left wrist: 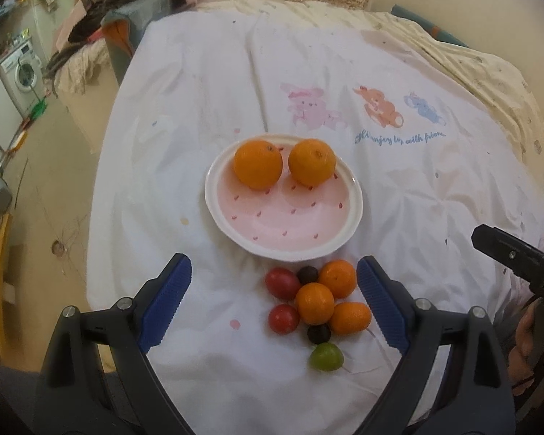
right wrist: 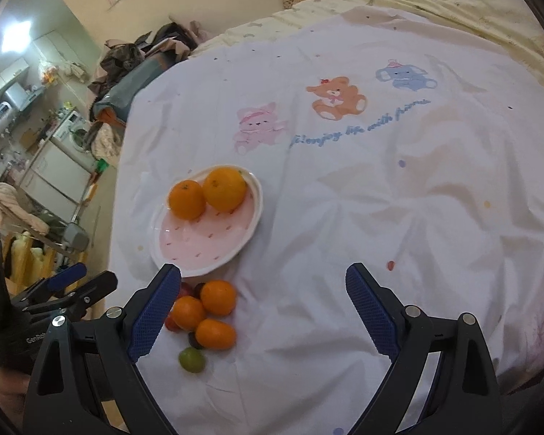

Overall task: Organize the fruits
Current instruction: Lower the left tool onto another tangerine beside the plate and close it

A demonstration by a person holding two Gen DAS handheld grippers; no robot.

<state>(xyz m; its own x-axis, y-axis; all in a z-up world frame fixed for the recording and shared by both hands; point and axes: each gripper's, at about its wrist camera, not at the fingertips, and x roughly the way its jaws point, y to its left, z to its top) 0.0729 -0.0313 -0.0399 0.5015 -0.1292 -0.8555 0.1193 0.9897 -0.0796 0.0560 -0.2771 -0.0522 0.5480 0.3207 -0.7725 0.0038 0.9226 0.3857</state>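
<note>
Left tool (left wrist: 273, 306), jaws spread wide and empty, hangs above the near end of a bed; right tool (right wrist: 263, 313), likewise wide open and holding nothing, hangs beside it to the right. White bedcover (left wrist: 399, 195), printed with three cartoon animals and a line of blue script, spans the scene; its left edge drops to a bare floor (left wrist: 50, 166), and a cream quilt (left wrist: 482, 69) borders its far and right sides. Far and right portions of the cover lie bare and wrinkled, giving broad free room there.

Pink plate (left wrist: 272, 224) with a white rim sits left of centre, near the cover's left edge in the right wrist view. Two large oranges (left wrist: 258, 164) (left wrist: 312, 161) rest side by side, touching or nearly so, on its far half; the near half of the plate is bare.

Cluster of small fruits lies on the cover just nearer than the plate rim: three small orange citrus (left wrist: 314, 303), two red fruits (left wrist: 283, 282), two dark fruits (left wrist: 319, 333), and one green fruit (left wrist: 326, 357) nearest of all. In the left wrist view the cluster sits between the left tool's fingers, close to the right finger (left wrist: 380, 308), untouched. In the right wrist view it lies just beside the right tool's left finger (right wrist: 156, 311), which hides part of it.
</note>
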